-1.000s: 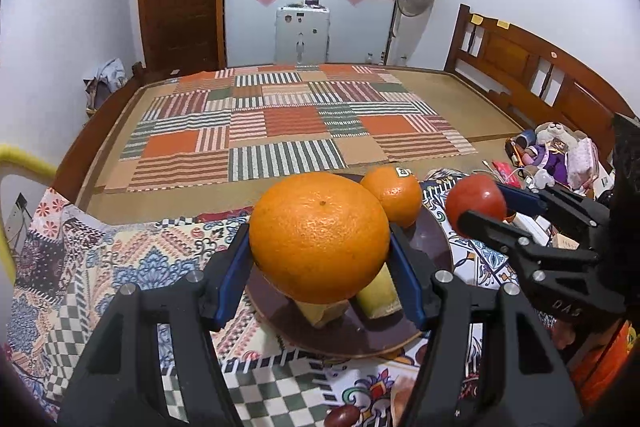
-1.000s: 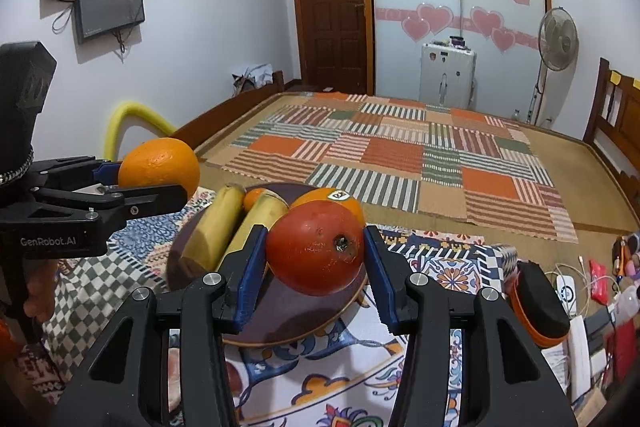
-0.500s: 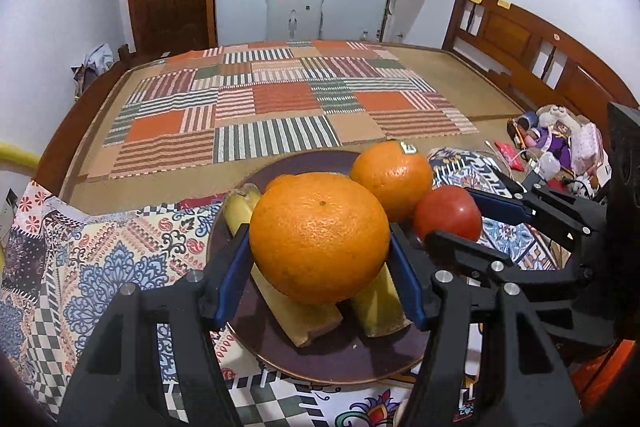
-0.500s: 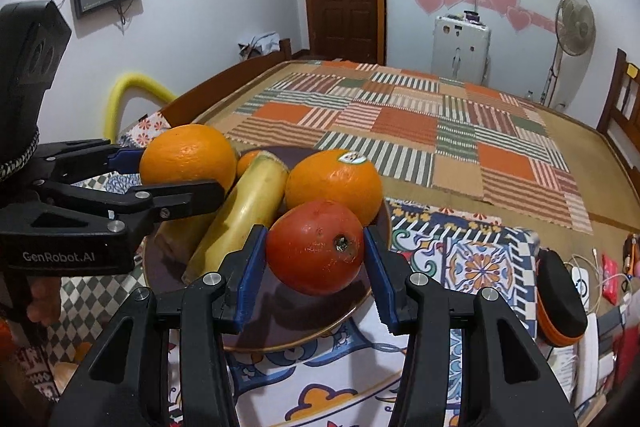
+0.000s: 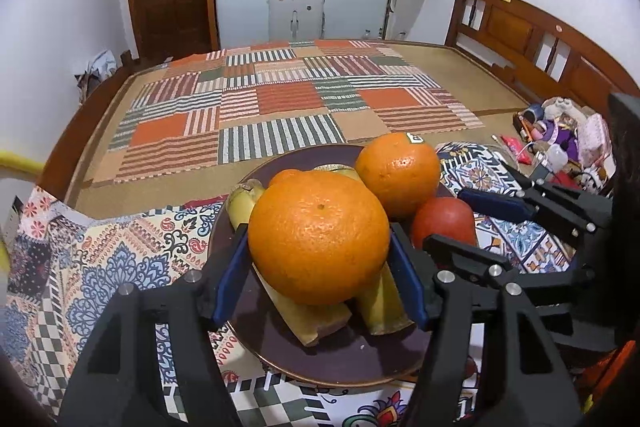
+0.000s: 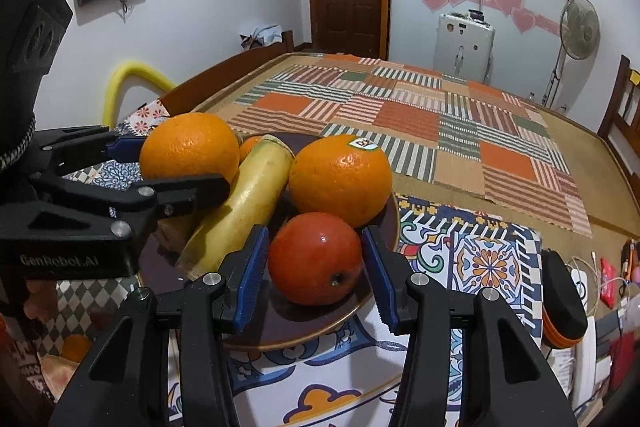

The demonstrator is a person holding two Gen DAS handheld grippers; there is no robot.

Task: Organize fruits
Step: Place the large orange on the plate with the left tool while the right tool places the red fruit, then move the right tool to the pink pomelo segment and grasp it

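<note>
A dark brown plate (image 5: 340,379) sits on a patterned cloth and carries two bananas (image 5: 304,319) and an orange with a sticker (image 5: 398,175). My left gripper (image 5: 318,231) holds a large orange (image 5: 318,235) that rests on the bananas. Its jaws are opening, though the blue pads still touch the orange's sides. My right gripper (image 6: 314,233) is shut on a red fruit (image 6: 316,259) low over the plate's (image 6: 320,323) right part, just in front of the sticker orange (image 6: 340,179). In the right wrist view the left gripper (image 6: 180,167) and its orange (image 6: 188,147) are at the left.
A patchwork rug (image 5: 280,107) covers the wide surface behind the plate. A black and orange object (image 6: 560,299) and cables lie to the right. Bags and clutter (image 5: 568,135) sit at the far right. Another small orange (image 6: 76,347) lies low at the left near a hand (image 6: 36,303).
Both grippers came down toward the plate with their fruit. The large orange now rests on the bananas. The red fruit moved in beside the sticker orange, low over the plate.
</note>
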